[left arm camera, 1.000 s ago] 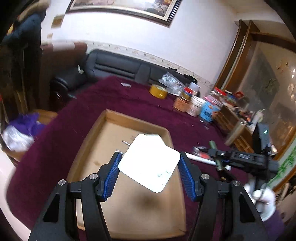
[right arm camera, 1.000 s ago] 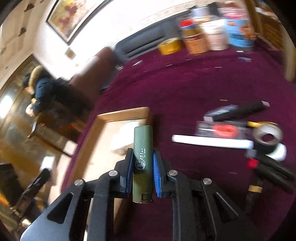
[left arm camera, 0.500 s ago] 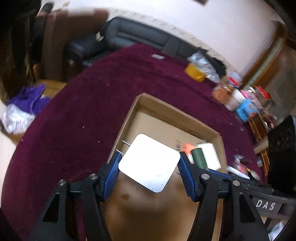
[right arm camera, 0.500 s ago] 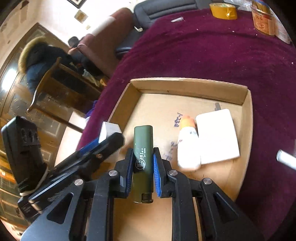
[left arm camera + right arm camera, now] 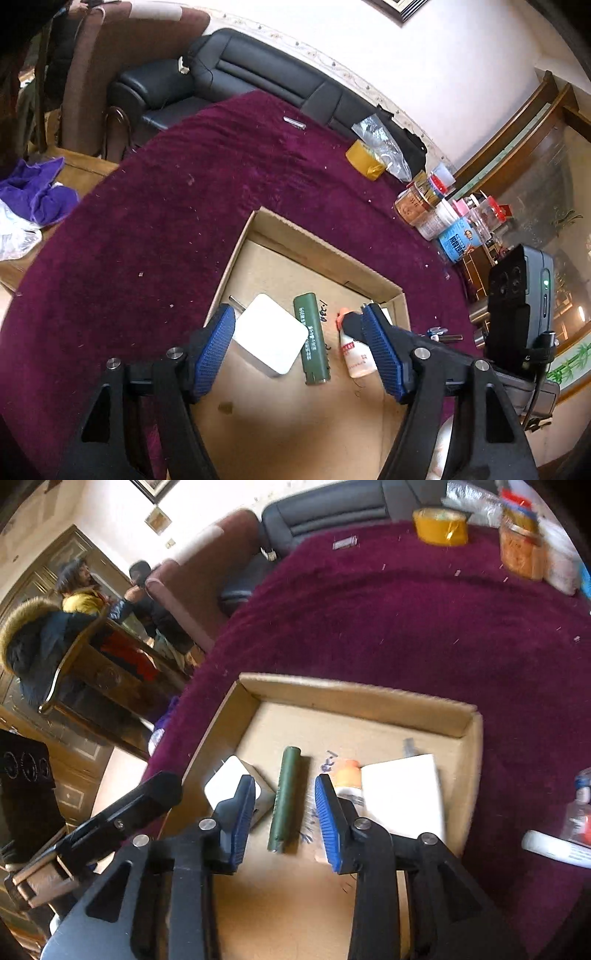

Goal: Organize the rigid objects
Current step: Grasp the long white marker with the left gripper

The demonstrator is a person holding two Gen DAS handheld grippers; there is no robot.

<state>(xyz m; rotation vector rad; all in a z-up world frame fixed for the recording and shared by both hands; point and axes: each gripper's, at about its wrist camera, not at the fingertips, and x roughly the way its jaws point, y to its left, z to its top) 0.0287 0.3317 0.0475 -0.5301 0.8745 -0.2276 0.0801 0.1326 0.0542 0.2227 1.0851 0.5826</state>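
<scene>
We see both grippers over the cardboard tray [image 5: 242,254]. The left gripper [image 5: 299,347] has its jaws opening; the white square charger [image 5: 269,339] lies on the tray floor between them, free of the pads. The right gripper [image 5: 284,812] also has its jaws opening; the green cylinder [image 5: 286,797] lies flat between them, touching neither pad. A small white bottle [image 5: 354,356] lies beside the cylinder.

A white wall [image 5: 424,55] with a beaded trim strip runs across twelve o'clock, a framed picture [image 5: 399,9] hanging at one. Below it stands a black leather sofa [image 5: 258,81], a brown chair back [image 5: 110,74] at ten o'clock. Wooden glazed cabinetry [image 5: 535,140] fills two to three o'clock. Daylight brightens the wall.
</scene>
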